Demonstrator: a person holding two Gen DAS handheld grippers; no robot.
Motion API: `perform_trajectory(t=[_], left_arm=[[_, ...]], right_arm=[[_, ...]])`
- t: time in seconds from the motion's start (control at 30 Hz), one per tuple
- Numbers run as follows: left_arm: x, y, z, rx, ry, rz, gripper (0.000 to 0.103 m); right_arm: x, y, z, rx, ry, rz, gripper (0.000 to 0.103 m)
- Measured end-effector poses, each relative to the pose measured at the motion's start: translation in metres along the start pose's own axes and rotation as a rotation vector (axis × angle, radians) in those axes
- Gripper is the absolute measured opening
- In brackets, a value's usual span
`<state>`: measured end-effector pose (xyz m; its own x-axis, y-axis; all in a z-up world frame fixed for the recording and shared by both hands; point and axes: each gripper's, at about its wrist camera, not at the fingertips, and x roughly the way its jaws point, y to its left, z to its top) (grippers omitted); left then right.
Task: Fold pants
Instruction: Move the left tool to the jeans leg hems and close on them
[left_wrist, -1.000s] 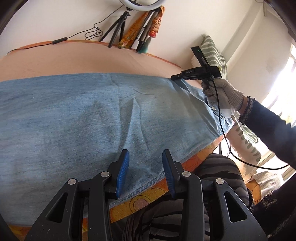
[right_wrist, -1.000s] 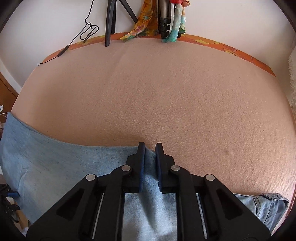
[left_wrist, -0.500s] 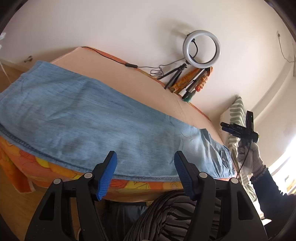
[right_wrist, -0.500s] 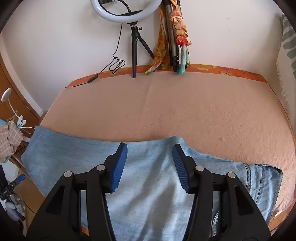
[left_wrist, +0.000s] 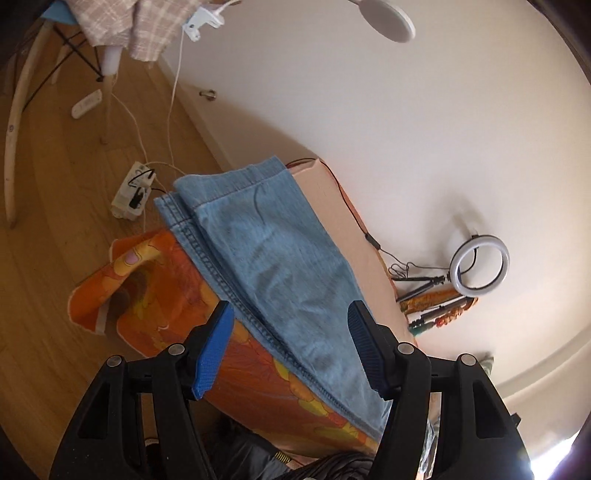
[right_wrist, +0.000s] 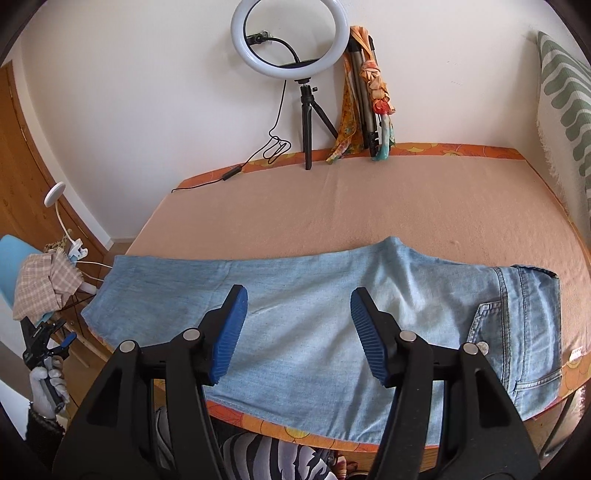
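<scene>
Surface: peach felt-covered table (right_wrist: 369, 199) is carrying light blue denim pants (right_wrist: 314, 332), lying leg-on-leg.
Right gripper (right_wrist: 297, 334): hovering above the thigh, jaws spread, empty.
Left gripper (left_wrist: 290, 349): gaping, pointing along the legs toward the hems.
Advice: be pinching both hem layers together, squarely.

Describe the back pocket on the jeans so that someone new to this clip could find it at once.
Start at the peach-covered bed, where the jeans lie along its near edge. Follow them to the waistband end, on the right. The back pocket is the stitched patch there, the only dark-seamed panel on the plain denim.
</scene>
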<state>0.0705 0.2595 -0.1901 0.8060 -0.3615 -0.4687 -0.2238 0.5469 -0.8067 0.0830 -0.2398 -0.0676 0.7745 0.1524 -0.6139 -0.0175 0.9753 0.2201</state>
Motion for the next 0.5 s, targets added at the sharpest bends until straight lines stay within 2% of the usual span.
perform_trajectory(t=[0.03, 0.2, 0.33, 0.5], left_arm=[[0.001, 0.007, 0.006, -0.016, -0.023, 0.023, 0.063], [0.013, 0.033, 0.030, -0.110, -0.059, 0.016, 0.063], [0.022, 0.048, 0.042, -0.164, -0.094, 0.051, 0.063], [0.031, 0.061, 0.050, -0.185, -0.078, 0.056, 0.063]], right_arm=[[-0.004, 0.000, -0.003, 0.009, -0.001, 0.002, 0.061], [-0.021, -0.002, -0.011, 0.048, -0.018, -0.002, 0.061], [-0.029, -0.007, -0.009, 0.074, -0.037, -0.016, 0.061], [-0.036, -0.012, -0.007, 0.092, -0.052, -0.031, 0.061]])
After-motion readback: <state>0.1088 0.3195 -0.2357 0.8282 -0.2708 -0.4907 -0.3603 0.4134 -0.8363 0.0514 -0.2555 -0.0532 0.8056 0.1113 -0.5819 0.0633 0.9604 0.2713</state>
